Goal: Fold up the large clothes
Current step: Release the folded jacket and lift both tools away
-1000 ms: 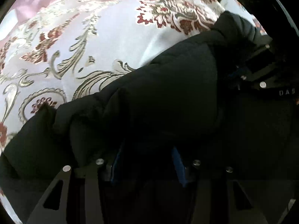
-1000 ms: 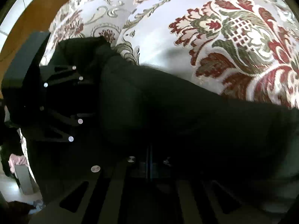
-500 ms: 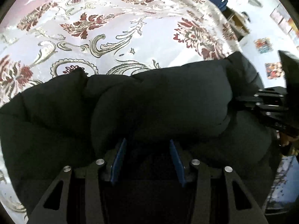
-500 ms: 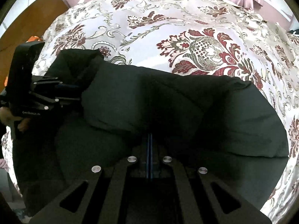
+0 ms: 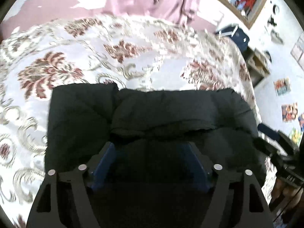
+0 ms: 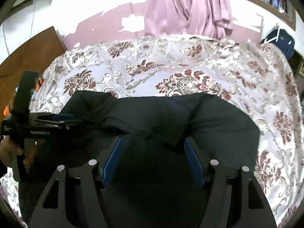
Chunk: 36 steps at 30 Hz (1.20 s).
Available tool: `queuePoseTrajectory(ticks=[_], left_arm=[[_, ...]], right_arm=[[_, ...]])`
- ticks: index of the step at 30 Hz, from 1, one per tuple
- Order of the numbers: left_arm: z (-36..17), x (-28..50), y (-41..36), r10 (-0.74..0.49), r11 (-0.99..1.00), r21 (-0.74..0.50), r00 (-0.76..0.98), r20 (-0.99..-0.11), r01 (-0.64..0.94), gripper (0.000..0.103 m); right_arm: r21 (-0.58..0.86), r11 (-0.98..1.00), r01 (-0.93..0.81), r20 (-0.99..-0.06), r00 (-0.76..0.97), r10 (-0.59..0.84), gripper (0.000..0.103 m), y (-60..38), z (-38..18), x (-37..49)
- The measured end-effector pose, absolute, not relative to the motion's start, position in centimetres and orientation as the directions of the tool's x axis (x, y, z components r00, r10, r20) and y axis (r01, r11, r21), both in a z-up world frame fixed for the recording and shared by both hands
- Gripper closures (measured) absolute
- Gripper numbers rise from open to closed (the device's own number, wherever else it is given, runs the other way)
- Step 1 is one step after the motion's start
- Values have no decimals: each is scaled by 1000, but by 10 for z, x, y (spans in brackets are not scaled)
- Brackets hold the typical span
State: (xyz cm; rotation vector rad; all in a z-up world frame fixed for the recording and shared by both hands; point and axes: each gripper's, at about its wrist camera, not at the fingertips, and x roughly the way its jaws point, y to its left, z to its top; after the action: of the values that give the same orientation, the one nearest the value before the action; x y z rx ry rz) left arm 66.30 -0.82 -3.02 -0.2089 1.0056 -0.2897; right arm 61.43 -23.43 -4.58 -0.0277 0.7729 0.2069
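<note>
Lying folded on the floral bedspread (image 6: 190,66), the black coat (image 6: 171,117) sits free; left gripper (image 5: 150,161) and right gripper (image 6: 152,159), jaws apart and opening, hover at its 6 o'clock edge.

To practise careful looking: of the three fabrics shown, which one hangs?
The pink curtain, hanging in folds; the floral bedspread and black jacket lie spread below it.

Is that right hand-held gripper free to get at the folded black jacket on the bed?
Probably yes. The right hand-held gripper hangs just above the black jacket, its jaws opening with nothing pinched between them. The left hand-held gripper sits off to one side, not in the way.
</note>
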Motion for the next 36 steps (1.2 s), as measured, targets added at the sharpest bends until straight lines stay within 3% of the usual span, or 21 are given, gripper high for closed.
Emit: queuePoseTrajectory(ticks=[1, 4, 6, 8, 16, 20, 27, 36], left_arm=[[-24, 656, -8, -322, 945, -298, 521, -790, 132, 18], [-10, 640, -11, -291, 954, -272, 581, -760, 123, 7], [-3, 627, -13, -278, 958, -257, 611, -742, 123, 5], [3, 617, -13, -273, 959, -259, 628, -728, 117, 4], [12, 583, -12, -269, 956, -271, 707, -654, 113, 0], [7, 559, -12, -256, 962, -232, 770, -585, 143, 0], [-3, 527, -10, -284, 958, -190, 790, -544, 214, 0], [32, 451, 7, -246, 968, -155, 876, -415, 199, 0]], right_arm=[[49, 980, -194, -688, 705, 174, 39, -234, -42, 610], [30, 983, -179, -651, 743, 155, 22, -234, -29, 593], [21, 985, -172, -623, 768, 148, 12, -232, -21, 583], [8, 986, -167, -598, 789, 139, 9, -230, -13, 575], [-81, 983, -167, -552, 828, 95, 7, -220, -5, 546], [-45, 988, -145, -492, 864, 105, 6, -216, -15, 523], [19, 992, -126, -402, 907, 123, 6, -205, -36, 491], [25, 994, -103, -312, 944, 106, 5, -200, -29, 442]])
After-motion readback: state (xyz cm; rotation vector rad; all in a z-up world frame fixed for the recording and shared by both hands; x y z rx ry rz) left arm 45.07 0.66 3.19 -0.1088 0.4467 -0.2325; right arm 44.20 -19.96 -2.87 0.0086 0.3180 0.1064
